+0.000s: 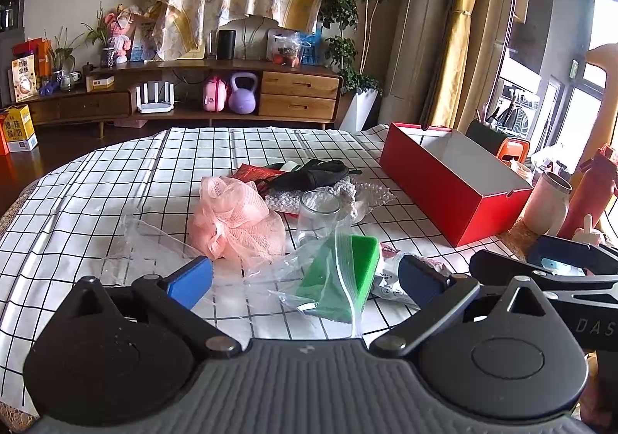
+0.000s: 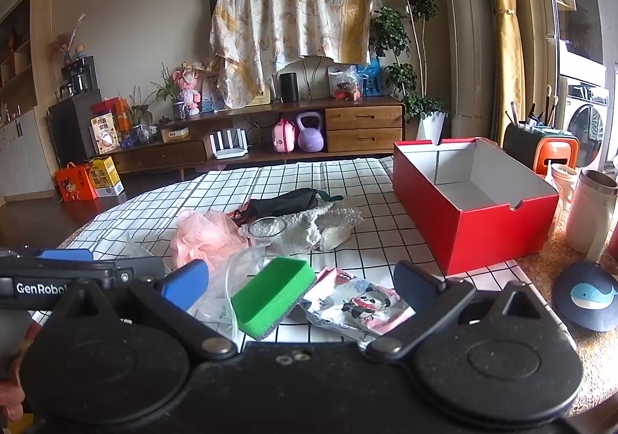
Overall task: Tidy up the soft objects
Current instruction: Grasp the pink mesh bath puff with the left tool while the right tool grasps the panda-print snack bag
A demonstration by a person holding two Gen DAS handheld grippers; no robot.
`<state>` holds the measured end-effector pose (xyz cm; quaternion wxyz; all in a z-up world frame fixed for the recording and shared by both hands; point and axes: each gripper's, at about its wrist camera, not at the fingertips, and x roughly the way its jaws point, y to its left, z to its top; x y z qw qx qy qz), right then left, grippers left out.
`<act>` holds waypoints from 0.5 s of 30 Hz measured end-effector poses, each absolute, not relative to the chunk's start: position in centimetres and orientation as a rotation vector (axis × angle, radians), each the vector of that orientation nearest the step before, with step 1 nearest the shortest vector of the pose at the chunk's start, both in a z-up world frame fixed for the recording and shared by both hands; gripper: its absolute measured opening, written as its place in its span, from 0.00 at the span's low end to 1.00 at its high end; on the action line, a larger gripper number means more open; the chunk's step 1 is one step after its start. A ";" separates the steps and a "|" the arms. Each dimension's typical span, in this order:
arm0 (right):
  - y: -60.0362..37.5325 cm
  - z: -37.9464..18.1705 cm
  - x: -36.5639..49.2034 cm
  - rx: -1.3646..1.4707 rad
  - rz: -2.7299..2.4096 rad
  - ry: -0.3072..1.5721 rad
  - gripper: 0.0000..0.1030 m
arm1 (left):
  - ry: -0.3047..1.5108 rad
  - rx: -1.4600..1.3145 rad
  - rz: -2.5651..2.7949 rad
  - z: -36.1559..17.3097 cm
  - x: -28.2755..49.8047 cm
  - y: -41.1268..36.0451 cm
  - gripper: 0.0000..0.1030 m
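1. The table [image 2: 347, 179], under a white cloth with a black grid, fills the near half of both views and carries everything.
2. The red box [image 2: 475, 225] stands far right on it, open-topped and empty, white inside; it looks like the likely destination for the soft things.
3. The pink bath pouf [image 1: 235, 225] lies left of centre, with a black pouch [image 1: 313, 173] and a white knitted cloth [image 2: 305, 229] beyond it around a clear glass [image 1: 318, 213].
4. The left gripper [image 1: 305, 277] hangs low over the near edge, its 2 blue pads spread wide and holding nothing.
5. The right gripper [image 2: 301, 283] sits just to its right, also spread wide and empty.
6. The green sponge [image 2: 272, 296] is the nearest soft item, resting on a clear zip bag [image 1: 343, 279] just ahead of both tools. In the right wrist view it lies between the pads, slightly left of centre, its long axis running near-left to far-right, slantwise across the closing line. The right gripper seems better placed; it would likely need a slight turn to close across the short side.
7. A panda-print packet [image 2: 355, 304] lies touching the sponge's right side.
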<state>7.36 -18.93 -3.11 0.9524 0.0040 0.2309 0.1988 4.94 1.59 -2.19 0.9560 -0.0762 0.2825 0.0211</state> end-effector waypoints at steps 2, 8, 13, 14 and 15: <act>-18.9 -3.2 7.7 -0.003 0.407 0.469 0.98 | 0.570 -0.144 0.056 -2.4 5.5 1.9 1.00; -19.7 -4.2 10.5 -0.035 0.401 0.521 0.98 | 0.556 -0.115 0.097 -2.9 7.8 3.5 1.00; -20.1 -5.9 13.5 -0.138 0.458 0.603 0.98 | 0.592 -0.129 0.103 -3.8 10.8 5.7 1.00; -20.1 -6.2 13.9 -0.159 0.470 0.616 0.98 | 0.599 -0.127 0.108 -4.1 11.4 6.1 1.00; -20.1 -6.6 14.5 -0.185 0.484 0.631 0.98 | 0.604 -0.120 0.113 -4.3 12.0 6.4 1.00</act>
